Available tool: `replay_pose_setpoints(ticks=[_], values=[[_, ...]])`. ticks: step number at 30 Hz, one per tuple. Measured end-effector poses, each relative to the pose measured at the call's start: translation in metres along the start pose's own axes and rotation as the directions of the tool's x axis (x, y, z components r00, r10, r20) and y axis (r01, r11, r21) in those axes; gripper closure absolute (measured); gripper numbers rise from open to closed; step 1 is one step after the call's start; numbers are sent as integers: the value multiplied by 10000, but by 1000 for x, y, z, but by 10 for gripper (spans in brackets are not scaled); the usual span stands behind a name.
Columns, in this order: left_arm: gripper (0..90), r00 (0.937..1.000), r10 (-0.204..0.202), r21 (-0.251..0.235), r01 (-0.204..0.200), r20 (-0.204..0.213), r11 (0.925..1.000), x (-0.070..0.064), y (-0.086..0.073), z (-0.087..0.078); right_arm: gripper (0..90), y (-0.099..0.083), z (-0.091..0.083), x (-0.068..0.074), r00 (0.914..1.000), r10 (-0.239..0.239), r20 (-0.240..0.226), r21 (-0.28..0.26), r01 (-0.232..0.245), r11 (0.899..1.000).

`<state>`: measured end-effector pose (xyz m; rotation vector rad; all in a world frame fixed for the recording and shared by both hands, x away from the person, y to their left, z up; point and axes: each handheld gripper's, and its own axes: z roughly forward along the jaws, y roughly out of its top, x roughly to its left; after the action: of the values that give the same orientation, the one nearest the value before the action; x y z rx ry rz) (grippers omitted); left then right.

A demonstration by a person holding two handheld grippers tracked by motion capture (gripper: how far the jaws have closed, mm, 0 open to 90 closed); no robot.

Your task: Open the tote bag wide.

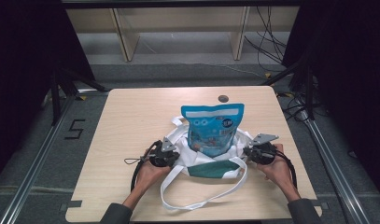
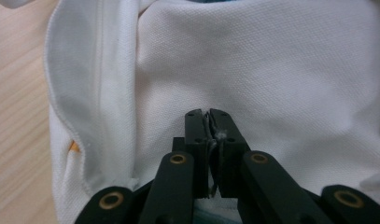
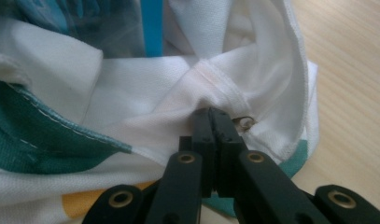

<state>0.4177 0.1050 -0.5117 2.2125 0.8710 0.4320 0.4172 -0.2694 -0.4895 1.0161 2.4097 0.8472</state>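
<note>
the step in hand looks like bagging: a glossy blue plastic snack pouch stands upright in the mouth of a white woven-fabric tote bag with a dark green panel, which lies near the middle of the pale wooden table, a little toward the person's edge. the left gripper is clenched on a fold of the bag's white cloth at its left side; in the left gripper view its jaws are pressed together with a thin pinch of fabric between them. the right gripper is likewise clamped on the cloth at the bag's right side, near a stitched seam where the fabric gathers. the long white strap handle loops loose toward the near edge of the table. the next move, by my judgement, calls for lifting both sides evenly so the opening rises around the pouch without tipping it; the pouch is tall and slick, so it may lean or slide. the cloth is soft, fine-meshed and limp, with hemmed edges, and will sag wherever it is not held.
</note>
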Motion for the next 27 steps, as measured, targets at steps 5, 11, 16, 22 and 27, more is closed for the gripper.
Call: replay_pose_setpoints(ticks=[5, 11, 16, 22, 27], values=[[870, 9996, -156, -50, 155, -253, 9999, 12, 4, 6, 897, 8, 12, -8, 9997, 225, 115, -236, -222, 9995], [869, 9986, -323, -124, 319, -408, 9994, 21, 8, 12, 897, 15, 19, -11, 9990, 417, 168, -261, -413, 9988], [869, 9967, -581, -274, 567, -570, 9980, 28, 10, 16, 896, 19, 26, -16, 9984, 520, 207, -442, -510, 9977], [870, 9966, -603, -287, 587, -558, 9979, 39, 13, 21, 896, 25, 32, -19, 9983, 555, 197, -461, -545, 9974], [869, 9956, -721, -392, 699, -595, 9968, 43, 14, 23, 896, 27, 36, -22, 9982, 577, 190, -552, -566, 9969]])
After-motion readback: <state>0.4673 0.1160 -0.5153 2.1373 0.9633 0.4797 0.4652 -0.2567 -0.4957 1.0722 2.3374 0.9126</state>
